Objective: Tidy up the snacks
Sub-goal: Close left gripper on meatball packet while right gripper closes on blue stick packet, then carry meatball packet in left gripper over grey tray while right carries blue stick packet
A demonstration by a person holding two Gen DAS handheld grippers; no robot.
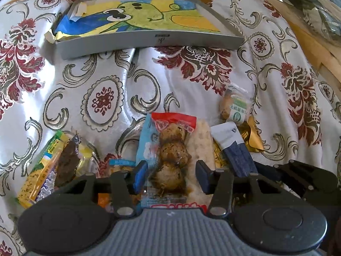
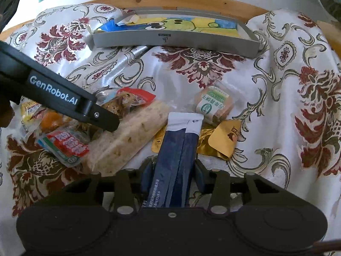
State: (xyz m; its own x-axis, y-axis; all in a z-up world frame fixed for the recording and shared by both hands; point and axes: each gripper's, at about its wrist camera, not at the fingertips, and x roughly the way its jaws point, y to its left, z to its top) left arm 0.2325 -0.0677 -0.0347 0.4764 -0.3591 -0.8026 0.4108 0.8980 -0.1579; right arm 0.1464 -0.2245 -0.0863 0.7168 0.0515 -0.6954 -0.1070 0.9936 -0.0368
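A clear packet of brown quail eggs with a red top lies on a pale bread packet. My left gripper stands open astride the egg packet, with a narrow gap at the right finger. My right gripper is shut on a navy-blue sachet with a white end, which is creased down its middle. The same sachet shows at the right of the left wrist view. A grey box lined with a cartoon drawing lies at the back of the cloth; the right wrist view also shows the box.
Loose snacks lie around on the floral cloth: a green-labelled biscuit, a gold packet, a red-and-white packet, a yellow-green packet. A wooden edge runs behind the box. Bare cloth lies between snacks and box.
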